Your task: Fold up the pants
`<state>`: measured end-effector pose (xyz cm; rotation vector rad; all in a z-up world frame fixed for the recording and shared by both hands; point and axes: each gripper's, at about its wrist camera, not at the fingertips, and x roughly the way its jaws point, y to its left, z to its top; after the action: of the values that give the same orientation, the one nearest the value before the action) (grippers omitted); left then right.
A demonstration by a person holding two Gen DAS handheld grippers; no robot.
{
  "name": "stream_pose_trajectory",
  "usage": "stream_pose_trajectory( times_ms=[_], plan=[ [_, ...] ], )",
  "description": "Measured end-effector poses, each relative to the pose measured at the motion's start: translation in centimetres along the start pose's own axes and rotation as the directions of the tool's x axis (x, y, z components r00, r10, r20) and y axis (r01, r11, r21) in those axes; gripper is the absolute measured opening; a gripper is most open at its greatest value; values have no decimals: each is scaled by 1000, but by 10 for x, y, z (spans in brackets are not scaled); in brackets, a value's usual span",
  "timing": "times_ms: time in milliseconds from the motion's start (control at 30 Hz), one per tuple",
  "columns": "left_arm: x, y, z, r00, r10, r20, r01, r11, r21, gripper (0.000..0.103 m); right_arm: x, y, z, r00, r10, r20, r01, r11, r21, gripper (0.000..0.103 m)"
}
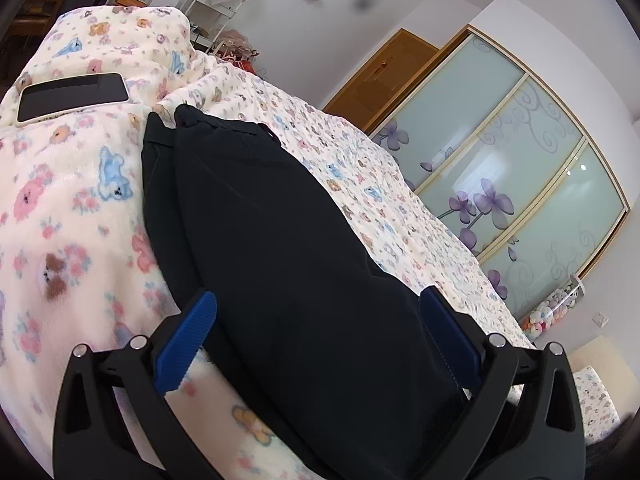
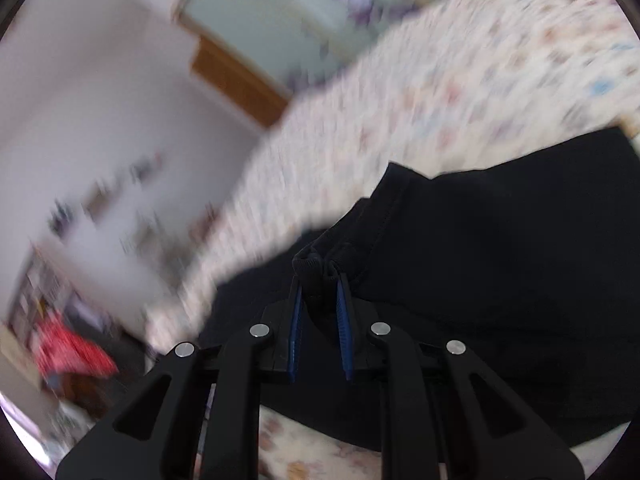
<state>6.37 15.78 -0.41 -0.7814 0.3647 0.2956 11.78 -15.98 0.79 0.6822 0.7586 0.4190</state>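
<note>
Pants: we see black pants (image 1: 288,240) lying lengthwise along a bed, doubled over, with one layer's edge showing along their left side in the left wrist view; the far end has a seamed band.
Bed cover: we see a cream fleece blanket (image 1: 72,208) printed with pink and blue bears under the pants, bunched into a mound at upper left.
Left gripper: our left gripper (image 1: 316,328) stands with its blue pads spread wide, the pants running between them; neither pad visibly presses the cloth.
Right gripper: our right gripper (image 2: 319,284) has its pads drawn close together, pinching a bunched fold of the pants' black fabric (image 2: 500,280).
Phone: a dark-screened phone (image 1: 74,96) lies on the mound, well apart from the pants.
Background: we see a wardrobe with frosted sliding doors (image 1: 520,184) bearing purple flowers beyond the bed; the right wrist view is heavily blurred.
</note>
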Motion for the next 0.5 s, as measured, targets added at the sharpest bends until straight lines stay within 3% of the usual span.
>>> stream_pose_trajectory(
  times_ms=[33, 100, 267, 333, 433, 500],
  plan=[
    [0, 0, 1, 1000, -3, -4, 3, 1000, -3, 101, 20, -1, -11, 998, -31, -58, 32, 999, 9, 17],
    [0, 1, 2, 1000, -7, -6, 7, 1000, -12, 101, 35, -4, -21, 995, -32, -94, 36, 999, 40, 17],
    [-1, 2, 5, 1000, -20, 5, 21, 1000, -22, 101, 29, 21, -19, 996, 78, -33, -77, 997, 28, 17],
    [-1, 0, 5, 1000, -21, 4, 21, 1000, -8, 101, 46, 35, -29, 995, 16, -98, -22, 998, -61, 17],
    [-1, -1, 6, 1000, -22, -1, 22, 1000, 2, 101, 70, 25, -46, 978, -91, -188, 70, 990, -119, 19],
    [0, 0, 6, 1000, -21, -6, 21, 1000, 0, 101, 69, 23, -52, 978, -82, -190, 60, 991, -118, 23]
  ],
)
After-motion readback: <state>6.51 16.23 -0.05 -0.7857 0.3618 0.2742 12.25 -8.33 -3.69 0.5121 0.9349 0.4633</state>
